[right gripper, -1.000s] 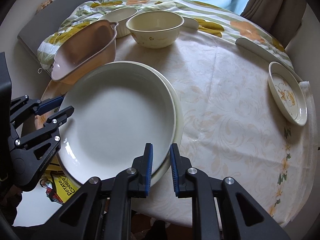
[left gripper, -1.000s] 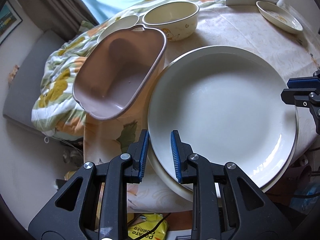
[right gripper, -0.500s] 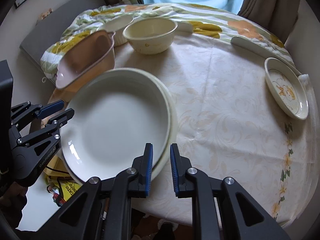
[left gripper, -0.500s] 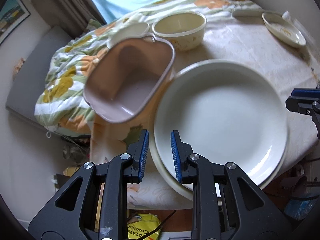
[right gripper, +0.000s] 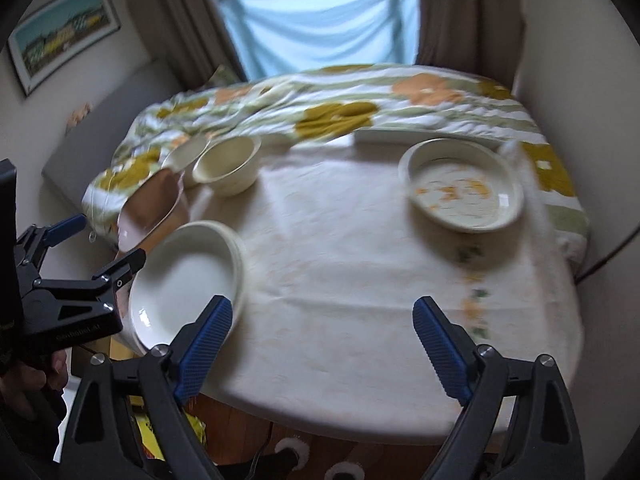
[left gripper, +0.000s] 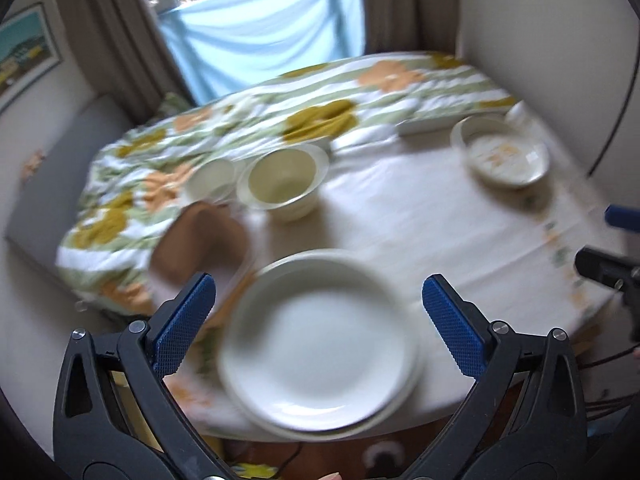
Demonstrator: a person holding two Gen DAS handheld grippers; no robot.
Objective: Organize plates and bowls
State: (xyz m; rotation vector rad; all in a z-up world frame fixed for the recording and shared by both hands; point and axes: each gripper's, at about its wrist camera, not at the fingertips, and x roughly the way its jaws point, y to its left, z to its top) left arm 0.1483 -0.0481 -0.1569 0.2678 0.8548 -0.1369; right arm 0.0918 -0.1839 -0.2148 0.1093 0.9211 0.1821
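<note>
Two large white plates point(left gripper: 320, 344) point(right gripper: 186, 284) lie stacked at the near left edge of the round table. My left gripper point(left gripper: 318, 320) hovers above them, its jaws opening wide, nothing between them. My right gripper point(right gripper: 322, 340) hangs over bare tablecloth right of the stack, jaws also opening, empty. A cream bowl point(left gripper: 282, 182) point(right gripper: 228, 164) stands farther back, with a small white dish point(left gripper: 210, 180) point(right gripper: 186, 152) beside it. A tilted pink oval dish point(left gripper: 200, 246) point(right gripper: 150, 208) leans off the table's left edge. A small patterned plate point(left gripper: 502, 156) point(right gripper: 464, 184) sits at the right.
A flowered cloth point(right gripper: 340, 112) is bunched over the table's far half, with a flat white rectangular dish point(right gripper: 400, 134) at its edge. A curtained window, a grey bench point(right gripper: 104, 120) at left and a wall at right surround the table. A hand point(right gripper: 24, 380) holds the left gripper.
Both grippers went from shut to wide open and pulled up and back from the stacked plates. The views now take in the whole table and are blurred by motion.
</note>
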